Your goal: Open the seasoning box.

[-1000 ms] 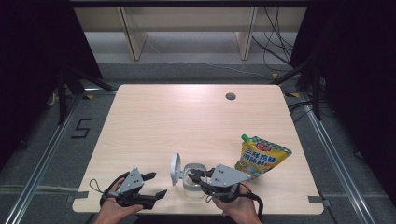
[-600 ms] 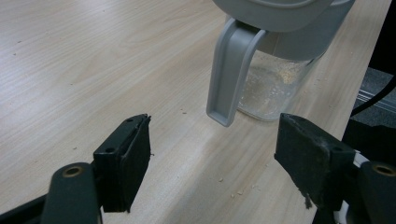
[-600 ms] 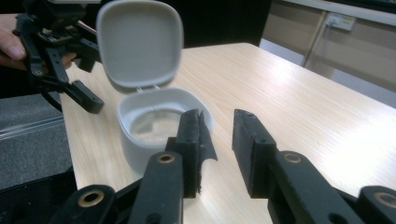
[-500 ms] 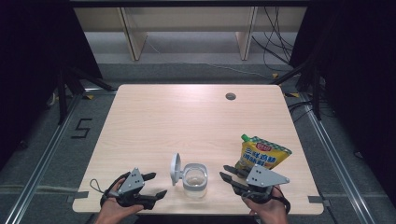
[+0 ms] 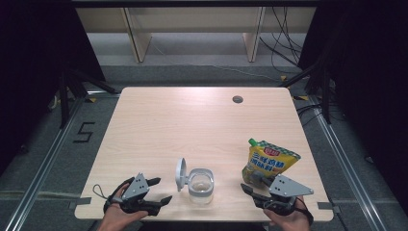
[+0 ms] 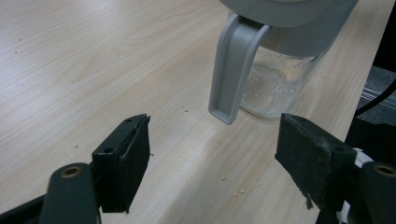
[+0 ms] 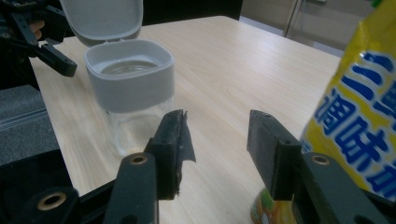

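Right claw (image 5: pixel 253 192) has slid from the open-lidded glass jar (image 5: pixel 200 185) toward the yellow seasoning pouch (image 5: pixel 267 164), its jaws just opening and empty, likely lining up to grab it, while left claw (image 5: pixel 158 190) waits spread near the jar on the pale wooden counter (image 5: pixel 192 125), dark room and shelving beyond.
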A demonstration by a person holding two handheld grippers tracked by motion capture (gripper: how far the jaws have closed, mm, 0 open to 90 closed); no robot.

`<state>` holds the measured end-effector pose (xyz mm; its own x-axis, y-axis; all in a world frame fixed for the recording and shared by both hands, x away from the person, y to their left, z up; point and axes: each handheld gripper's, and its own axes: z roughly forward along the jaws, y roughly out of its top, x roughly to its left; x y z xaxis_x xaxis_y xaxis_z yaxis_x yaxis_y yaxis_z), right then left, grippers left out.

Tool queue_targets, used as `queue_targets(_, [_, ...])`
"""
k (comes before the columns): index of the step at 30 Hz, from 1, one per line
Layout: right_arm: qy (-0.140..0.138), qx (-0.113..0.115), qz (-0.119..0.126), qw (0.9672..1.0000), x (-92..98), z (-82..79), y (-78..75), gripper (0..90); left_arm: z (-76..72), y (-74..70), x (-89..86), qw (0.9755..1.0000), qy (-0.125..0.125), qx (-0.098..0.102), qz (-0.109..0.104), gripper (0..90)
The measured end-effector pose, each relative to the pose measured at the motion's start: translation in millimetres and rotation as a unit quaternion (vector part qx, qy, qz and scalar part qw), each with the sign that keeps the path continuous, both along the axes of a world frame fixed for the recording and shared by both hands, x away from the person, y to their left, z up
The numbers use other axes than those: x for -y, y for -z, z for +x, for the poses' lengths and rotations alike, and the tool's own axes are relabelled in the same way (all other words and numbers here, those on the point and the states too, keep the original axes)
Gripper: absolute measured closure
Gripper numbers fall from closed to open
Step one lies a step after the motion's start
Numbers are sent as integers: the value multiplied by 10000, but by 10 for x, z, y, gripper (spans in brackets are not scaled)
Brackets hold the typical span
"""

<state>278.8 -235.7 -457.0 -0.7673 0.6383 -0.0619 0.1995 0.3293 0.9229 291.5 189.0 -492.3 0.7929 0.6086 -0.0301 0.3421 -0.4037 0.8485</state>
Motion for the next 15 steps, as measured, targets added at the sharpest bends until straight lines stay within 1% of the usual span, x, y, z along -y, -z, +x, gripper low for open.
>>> queue_targets(1, [-37,42,-25,10000,22,5,7,569,-4,-3,11,10000,15,2,-63,252])
queue_targets(2, [9,1,-58,10000,47,-8,7,568,-7,-2,25,9999,0,-8,-138,252])
queue_targets(3, [-23,40,-57,10000,63,-4,18,566,-11,1,37,9998,-6,-21,-185,252])
queue_targets(4, [66,46,-55,10000,83,-12,24,564,-11,0,30,9999,13,-17,-108,252])
queue_targets(5, [66,46,-55,10000,83,-12,24,564,-11,0,30,9999,13,-17,-108,252])
queue_targets(6, [30,13,-80,10000,127,-16,22,560,-12,4,32,9999,12,-14,-117,252])
queue_targets(7, [33,-20,-23,10000,137,-23,30,557,-12,3,34,9999,-9,-11,-148,252])
queue_targets(8, [58,27,-56,10000,157,-22,30,552,4,-2,17,10000,59,46,-24,252])
queue_targets(10, [106,-26,-95,9999,204,-27,29,548,9,4,17,9999,91,74,-46,252])
queue_targets(11, [123,-29,-15,9999,218,-24,36,546,10,2,12,9999,92,79,-11,251])
queue_targets(12, [173,-63,-64,9998,241,-35,32,545,13,-3,9,9999,87,85,19,251])
queue_targets(13, [125,-37,-53,9999,255,-31,41,545,20,3,14,9999,74,137,-3,251])
queue_targets(14, [207,-85,-65,9997,276,-44,41,545,20,3,14,9999,74,137,-3,252])
queue_targets(15, [215,-90,-85,9997,301,-39,46,543,13,2,16,9999,109,51,-17,251])
